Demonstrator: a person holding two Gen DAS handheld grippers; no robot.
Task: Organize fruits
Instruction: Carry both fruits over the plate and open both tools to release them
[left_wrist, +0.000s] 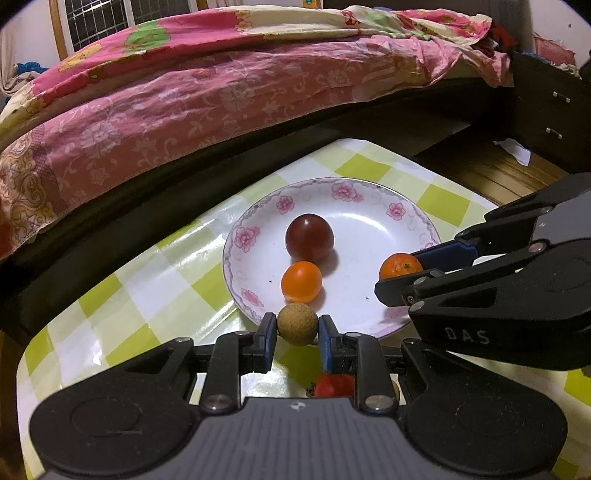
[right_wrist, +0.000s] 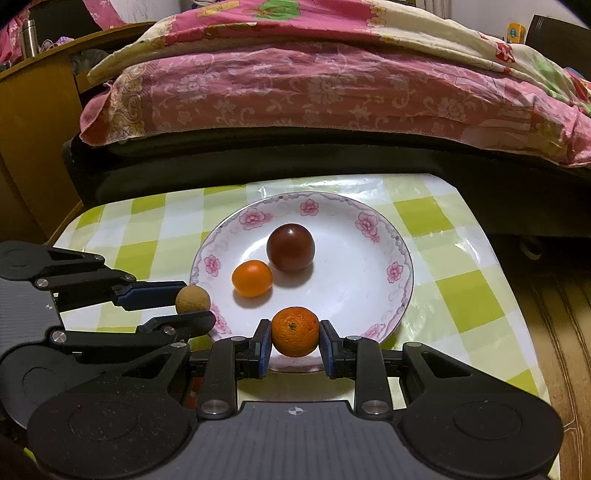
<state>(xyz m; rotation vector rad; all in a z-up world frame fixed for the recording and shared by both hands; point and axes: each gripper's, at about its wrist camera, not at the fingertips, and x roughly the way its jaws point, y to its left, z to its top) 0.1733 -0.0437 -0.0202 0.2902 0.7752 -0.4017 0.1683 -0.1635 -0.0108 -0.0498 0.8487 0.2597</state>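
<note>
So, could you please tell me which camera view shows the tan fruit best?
The left wrist view: the tan fruit sits centred between the left gripper fingers, nearly unobstructed. The right wrist view shows it smaller, at the side, its lower part hidden by a finger.

Both cameras sit low and close to the flowered plate (left_wrist: 236, 258), each looking forward along its own fingers toward the bed (left_wrist: 184, 92) beyond it. The left wrist view comes at the plate from its near-left rim, angled a little rightward, so the right gripper (left_wrist: 402, 273) enters over the plate's right side. The right wrist view faces the plate (right_wrist: 400, 273) more squarely from its near edge (the left gripper (right_wrist: 194, 301) shows at its left rim). Both share the plate and the bed.
</note>
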